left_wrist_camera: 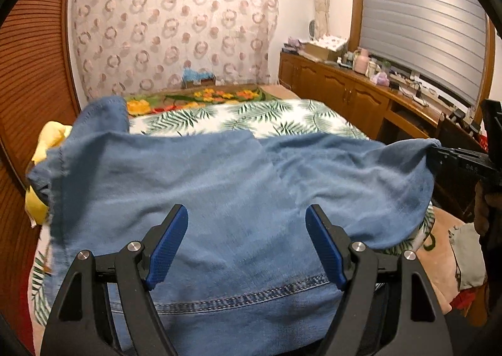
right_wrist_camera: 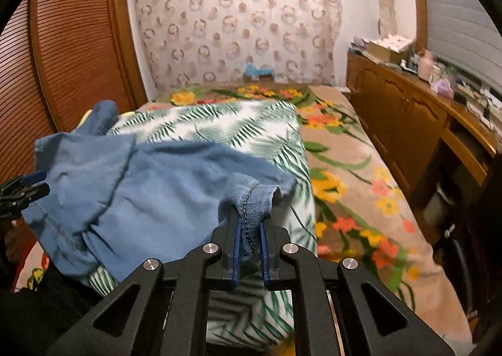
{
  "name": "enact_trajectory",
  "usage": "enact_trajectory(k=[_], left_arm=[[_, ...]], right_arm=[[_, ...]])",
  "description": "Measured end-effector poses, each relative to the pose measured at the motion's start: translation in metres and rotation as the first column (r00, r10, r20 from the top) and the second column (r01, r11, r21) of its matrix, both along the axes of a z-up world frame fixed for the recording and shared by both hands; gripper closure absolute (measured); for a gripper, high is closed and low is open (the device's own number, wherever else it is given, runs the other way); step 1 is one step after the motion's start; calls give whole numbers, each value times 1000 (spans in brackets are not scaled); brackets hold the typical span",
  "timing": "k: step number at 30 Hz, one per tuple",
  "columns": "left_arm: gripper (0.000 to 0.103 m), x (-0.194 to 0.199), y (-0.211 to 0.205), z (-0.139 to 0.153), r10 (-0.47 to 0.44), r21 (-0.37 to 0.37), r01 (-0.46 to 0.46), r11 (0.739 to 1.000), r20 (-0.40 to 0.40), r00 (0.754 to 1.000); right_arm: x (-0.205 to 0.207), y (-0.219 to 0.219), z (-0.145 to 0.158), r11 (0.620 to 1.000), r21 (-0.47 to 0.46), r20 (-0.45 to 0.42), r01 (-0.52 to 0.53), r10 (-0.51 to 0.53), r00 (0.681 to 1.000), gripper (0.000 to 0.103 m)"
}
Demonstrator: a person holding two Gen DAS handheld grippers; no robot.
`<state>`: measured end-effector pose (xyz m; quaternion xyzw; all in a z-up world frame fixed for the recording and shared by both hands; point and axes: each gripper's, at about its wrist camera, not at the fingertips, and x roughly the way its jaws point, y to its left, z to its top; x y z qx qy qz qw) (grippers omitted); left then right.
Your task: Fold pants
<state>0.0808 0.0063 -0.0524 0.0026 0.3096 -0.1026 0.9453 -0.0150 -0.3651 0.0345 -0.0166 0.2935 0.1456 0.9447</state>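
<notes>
Right wrist view is showing the blue denim pants lying bunched on a palm-leaf print cover over the bed; the right gripper is pinching a stitched hem corner, its blue pads pressed close on the fabric; the left gripper is standing spread wide, the denim passing between its fingers without either pad pressing it; a floral blanket is lying beside the cover, a wooden cabinet is running along the right, and a slatted wardrobe door is standing at left.
</notes>
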Motion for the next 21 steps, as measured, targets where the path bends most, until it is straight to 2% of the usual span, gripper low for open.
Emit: enact_trajectory(k=[10,21], left_arm=[[25,-10,10,13,38,-12,-38,999,38,999],[25,-23,39,23,98,-28,-96,995,69,993]], right_arm=[[-5,39,38,992,-12,108,-128,129,986,94],[1,111,69,943,-39,190,-330,331,924,94]])
